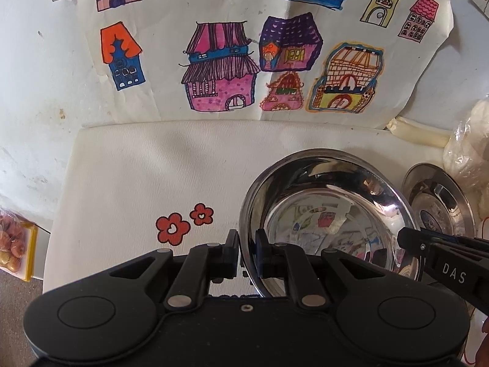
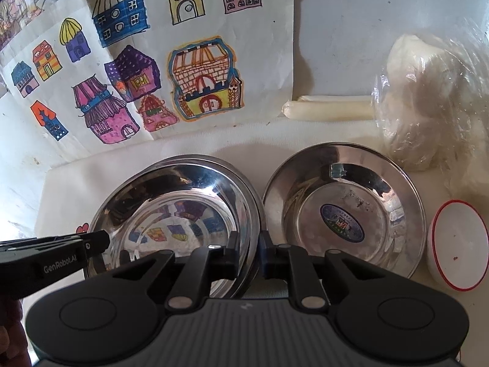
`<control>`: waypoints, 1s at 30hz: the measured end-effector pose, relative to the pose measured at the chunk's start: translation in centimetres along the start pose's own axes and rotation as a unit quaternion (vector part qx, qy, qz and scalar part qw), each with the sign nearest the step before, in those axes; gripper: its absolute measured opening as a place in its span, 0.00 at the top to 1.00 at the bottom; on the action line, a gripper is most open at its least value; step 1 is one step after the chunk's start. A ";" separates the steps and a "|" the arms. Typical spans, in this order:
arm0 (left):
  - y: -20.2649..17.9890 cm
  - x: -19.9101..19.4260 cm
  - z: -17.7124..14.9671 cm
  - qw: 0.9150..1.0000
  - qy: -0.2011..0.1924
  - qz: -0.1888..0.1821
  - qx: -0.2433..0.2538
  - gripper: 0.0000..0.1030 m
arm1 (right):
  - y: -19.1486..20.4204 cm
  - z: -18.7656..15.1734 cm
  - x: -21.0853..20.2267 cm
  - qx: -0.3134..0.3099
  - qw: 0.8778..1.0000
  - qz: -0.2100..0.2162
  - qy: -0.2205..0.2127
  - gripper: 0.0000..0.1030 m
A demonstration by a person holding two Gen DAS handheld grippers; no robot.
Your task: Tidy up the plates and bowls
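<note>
A shiny steel bowl (image 1: 330,202) sits on the white cloth; it also shows in the right wrist view (image 2: 177,202), apparently nested on another steel dish. My left gripper (image 1: 247,244) is shut on its left rim. My right gripper (image 2: 249,249) is shut on its right rim, and it shows at the right of the left wrist view (image 1: 409,243). A steel plate with a blue sticker (image 2: 342,211) lies just right of the bowl, also seen in the left wrist view (image 1: 440,205). A small white bowl with a red rim (image 2: 458,244) stands at the far right.
A white cloth (image 1: 152,168) with red flowers covers the table. A paper with house drawings (image 1: 229,46) hangs on the wall behind. A white roll (image 2: 330,111) and a plastic bag (image 2: 434,107) lie at the back right. A bag of produce (image 1: 12,241) sits far left.
</note>
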State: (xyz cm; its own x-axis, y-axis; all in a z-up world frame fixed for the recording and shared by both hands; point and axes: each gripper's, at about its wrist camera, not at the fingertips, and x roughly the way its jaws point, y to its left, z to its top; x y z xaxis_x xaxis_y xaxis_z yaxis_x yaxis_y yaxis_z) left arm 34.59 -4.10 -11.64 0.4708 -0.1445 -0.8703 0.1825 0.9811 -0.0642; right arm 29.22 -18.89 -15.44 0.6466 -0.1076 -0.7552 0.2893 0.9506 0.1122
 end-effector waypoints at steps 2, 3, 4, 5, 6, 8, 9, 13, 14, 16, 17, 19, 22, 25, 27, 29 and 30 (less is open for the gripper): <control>0.0 0.2 0.1 1.000 0.001 -0.001 -0.001 0.88 | 0.1 0.1 0.1 -0.004 1.000 0.001 -0.001 0.83; 0.0 0.3 0.2 1.000 0.003 -0.002 -0.001 0.88 | 0.1 0.1 0.1 -0.007 1.000 0.001 -0.001 0.83; 0.0 0.4 0.2 1.000 0.005 -0.004 -0.001 0.88 | 0.2 0.2 0.2 -0.010 1.000 0.000 -0.002 0.83; 0.0 0.6 0.2 1.000 0.008 -0.006 -0.002 0.88 | 0.2 0.3 0.2 -0.012 1.000 0.000 -0.002 0.83; 0.0 0.7 0.3 1.000 0.011 -0.008 -0.004 0.87 | 0.1 0.3 0.3 -0.014 1.000 0.000 -0.002 0.82; 0.2 0.7 0.3 1.000 0.013 -0.007 -0.010 0.85 | 0.0 0.4 0.3 -0.015 1.000 0.002 -0.002 0.77; 0.3 0.6 0.2 1.000 0.012 -0.006 -0.010 0.83 | -0.1 0.5 0.3 -0.015 1.000 0.002 0.000 0.75; 0.9 0.3 0.2 1.000 0.012 -0.003 -0.016 0.73 | -0.4 0.5 -0.1 -0.017 1.000 0.014 -0.005 0.74; 1.0 0.1 0.2 1.000 0.011 -0.001 -0.017 0.72 | -0.4 0.5 -0.2 -0.018 1.000 0.014 -0.006 0.73; 1.2 -0.3 0.2 1.000 0.008 0.004 -0.018 0.59 | -0.6 0.4 -0.4 -0.017 1.000 0.017 -0.006 0.73; 1.4 -0.5 0.2 1.000 0.005 0.005 -0.021 0.53 | -0.7 0.3 -0.7 -0.015 1.000 0.019 -0.007 0.72; 1.7 -1.1 0.2 1.000 -0.004 0.004 -0.030 0.37 | -0.9 0.0 -1.2 -0.013 1.000 0.022 -0.009 0.66; 2.1 -2.1 0.2 0.999 -0.016 0.007 -0.038 0.20 | -1.4 -0.5 -2.5 -0.008 0.999 0.029 -0.017 0.51; 2.3 -3.0 0.1 0.999 -0.026 0.004 -0.042 0.07 | -2.1 -1.2 -4.2 -0.002 0.999 0.034 -0.030 0.36; 2.5 -3.6 0.1 0.998 -0.034 0.002 -0.044 0.03 | -2.6 -1.5 -5.2 0.004 0.999 0.032 -0.039 0.23; 2.6 -4.0 0.0 0.998 -0.041 -0.005 -0.049 0.02 | -3.2 -1.9 -6.4 0.012 0.998 0.028 -0.049 0.15; 2.7 -4.2 0.0 0.998 -0.041 -0.011 -0.052 0.01 | -3.4 -1.9 -6.8 0.016 0.998 0.028 -0.053 0.10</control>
State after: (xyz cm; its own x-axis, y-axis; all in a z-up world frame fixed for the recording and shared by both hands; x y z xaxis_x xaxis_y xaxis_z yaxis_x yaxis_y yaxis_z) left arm 33.13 -0.83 -8.15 0.5381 -0.1720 -0.8251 0.1045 0.9850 -0.1371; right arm 22.43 -20.84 -11.92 0.7329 -0.0856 -0.6750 0.2716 0.9464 0.1749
